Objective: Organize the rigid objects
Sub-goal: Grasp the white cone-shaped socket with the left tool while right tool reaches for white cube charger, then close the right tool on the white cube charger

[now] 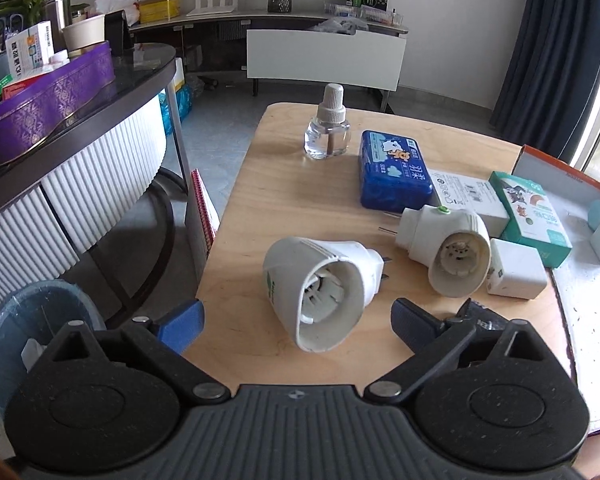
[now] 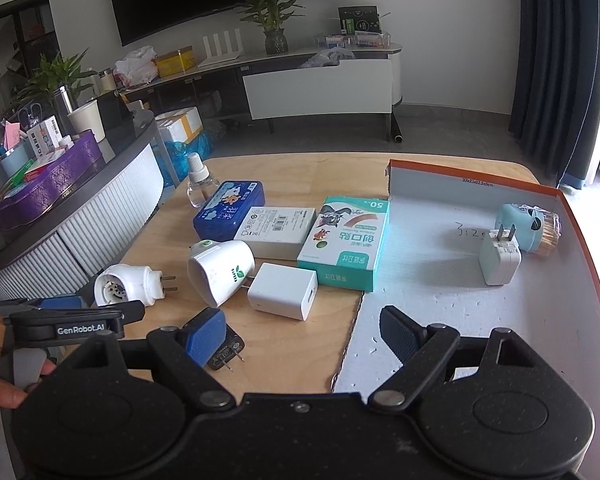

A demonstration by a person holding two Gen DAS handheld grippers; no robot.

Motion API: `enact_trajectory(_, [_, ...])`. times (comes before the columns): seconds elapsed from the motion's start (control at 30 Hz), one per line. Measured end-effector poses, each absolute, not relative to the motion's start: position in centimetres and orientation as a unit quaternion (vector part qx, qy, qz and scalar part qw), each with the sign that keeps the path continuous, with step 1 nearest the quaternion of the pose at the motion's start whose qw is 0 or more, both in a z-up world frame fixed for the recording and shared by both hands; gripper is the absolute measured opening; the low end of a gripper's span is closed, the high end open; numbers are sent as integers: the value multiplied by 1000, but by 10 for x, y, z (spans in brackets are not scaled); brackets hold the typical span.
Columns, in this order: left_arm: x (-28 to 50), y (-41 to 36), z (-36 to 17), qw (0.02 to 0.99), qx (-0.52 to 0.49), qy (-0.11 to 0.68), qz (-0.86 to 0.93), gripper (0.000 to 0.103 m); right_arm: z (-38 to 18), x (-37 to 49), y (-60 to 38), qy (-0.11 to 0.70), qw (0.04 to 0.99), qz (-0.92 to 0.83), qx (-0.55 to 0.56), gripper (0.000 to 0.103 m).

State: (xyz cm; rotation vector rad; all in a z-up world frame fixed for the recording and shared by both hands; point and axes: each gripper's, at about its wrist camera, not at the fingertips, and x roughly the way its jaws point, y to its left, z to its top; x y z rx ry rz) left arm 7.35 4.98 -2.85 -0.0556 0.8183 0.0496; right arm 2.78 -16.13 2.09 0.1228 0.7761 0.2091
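Note:
Two white plug-in heaters lie on the wooden table (image 1: 284, 184): the near one (image 1: 320, 288) lies between the fingers of my open left gripper (image 1: 296, 320), untouched, and shows in the right wrist view (image 2: 128, 284). The second heater (image 1: 448, 248) lies to its right and shows in the right wrist view (image 2: 220, 272). A white charger cube (image 2: 282, 296), a black adapter (image 2: 224, 350), a teal box (image 2: 346, 242), a white box (image 2: 276, 230), a blue case (image 2: 230, 210) and a clear bottle (image 2: 198, 184) lie around. My right gripper (image 2: 300, 336) is open and empty over the tray edge.
An orange-rimmed white box lid (image 2: 500, 320) on the right holds a white plug adapter (image 2: 500, 256) and a light-blue toothpick holder (image 2: 532, 228). A dark counter with a purple tin (image 1: 44, 100) stands left. A bin (image 1: 32, 328) sits below the table's left edge.

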Motion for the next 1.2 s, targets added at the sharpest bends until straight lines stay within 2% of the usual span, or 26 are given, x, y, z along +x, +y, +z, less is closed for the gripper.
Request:
enact_trajectory(0.13, [86, 49, -38, 916, -19, 400, 23, 101, 19, 30, -160, 381, 918, 99, 59, 99])
enact_trajectory(0.17, [87, 50, -38, 918, -19, 396, 22, 98, 18, 31, -160, 382, 917, 98, 58, 99])
enact_trajectory(0.3, [85, 48, -37, 924, -26, 383, 3, 68, 12, 34, -156, 389, 914, 101, 56, 99])
enact_trajectory(0.73, [69, 55, -24, 931, -56, 362, 6, 68, -12, 71, -137, 413, 901, 98, 84, 99])
enact_trajectory(1.2, [73, 59, -24, 932, -86, 353, -3, 68, -41, 121, -109, 448, 890, 62, 60, 100])
